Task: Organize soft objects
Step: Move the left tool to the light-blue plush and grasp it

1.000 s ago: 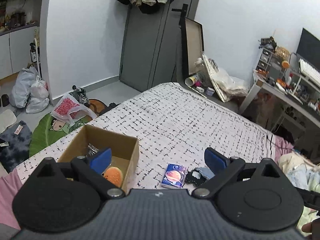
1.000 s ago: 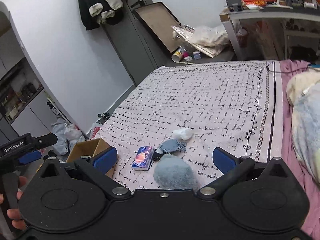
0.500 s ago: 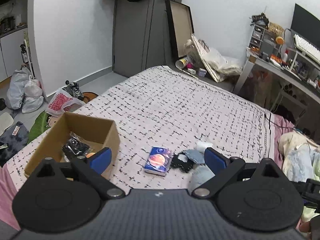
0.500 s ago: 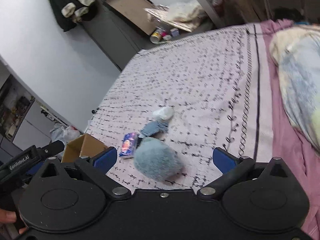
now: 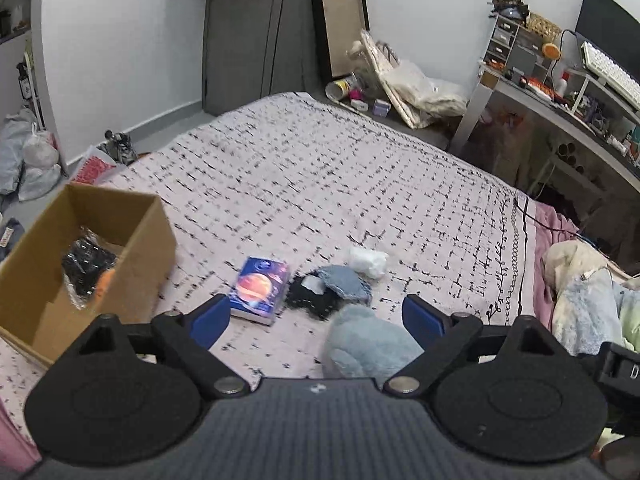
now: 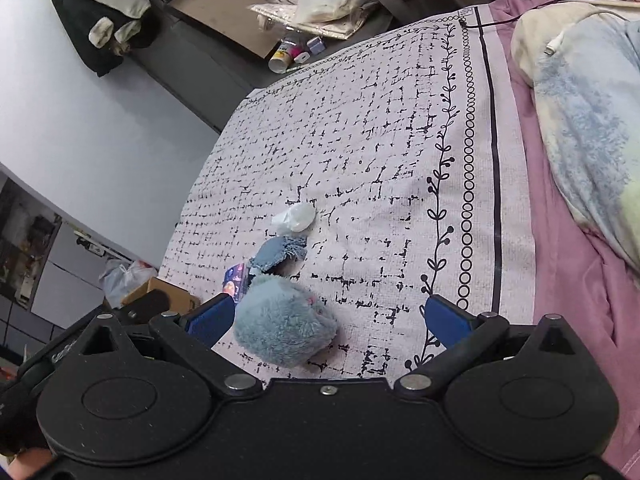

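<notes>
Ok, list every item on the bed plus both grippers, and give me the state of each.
Left gripper: open, holding nothing.
Right gripper: open, holding nothing.
Blue plush toy: on the bedspread, loose, near the right gripper.
Cardboard box: open-topped, a black packet and something orange inside.
Blue packet: flat on the bedspread, beside the box.
Denim patch: overlapping a black item.
White wad: crumpled, loose.

My left gripper (image 5: 316,316) is wide open and holds nothing. My right gripper (image 6: 328,318) is wide open too, tipped to one side.
</notes>
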`<state>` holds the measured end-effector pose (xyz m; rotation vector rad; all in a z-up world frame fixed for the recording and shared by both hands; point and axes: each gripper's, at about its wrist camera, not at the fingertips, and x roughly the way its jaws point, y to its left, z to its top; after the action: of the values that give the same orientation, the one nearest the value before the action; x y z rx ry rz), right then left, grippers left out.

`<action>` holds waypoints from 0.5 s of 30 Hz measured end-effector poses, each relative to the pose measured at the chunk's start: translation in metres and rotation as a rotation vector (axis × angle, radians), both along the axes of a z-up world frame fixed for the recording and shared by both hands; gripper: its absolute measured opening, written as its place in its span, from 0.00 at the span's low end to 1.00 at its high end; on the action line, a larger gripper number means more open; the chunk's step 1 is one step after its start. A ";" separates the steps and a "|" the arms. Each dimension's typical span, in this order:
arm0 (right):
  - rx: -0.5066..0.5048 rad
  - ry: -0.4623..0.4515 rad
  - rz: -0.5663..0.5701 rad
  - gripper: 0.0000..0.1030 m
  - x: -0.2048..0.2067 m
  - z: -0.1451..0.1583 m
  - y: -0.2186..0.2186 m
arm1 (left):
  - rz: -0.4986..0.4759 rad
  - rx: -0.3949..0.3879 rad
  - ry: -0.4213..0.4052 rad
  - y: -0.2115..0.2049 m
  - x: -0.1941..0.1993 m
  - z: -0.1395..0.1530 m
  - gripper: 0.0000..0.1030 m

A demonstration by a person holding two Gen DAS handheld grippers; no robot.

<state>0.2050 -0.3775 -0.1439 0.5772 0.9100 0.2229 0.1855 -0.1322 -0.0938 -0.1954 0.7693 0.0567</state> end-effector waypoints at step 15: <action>0.045 0.068 -0.102 0.97 0.017 -0.022 -0.020 | -0.068 -0.111 0.086 -0.047 0.036 -0.025 0.58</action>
<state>0.2215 -0.3973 -0.1660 0.6743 0.9403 0.1323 0.2210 -0.1787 -0.1188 -0.2733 0.8647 -0.0425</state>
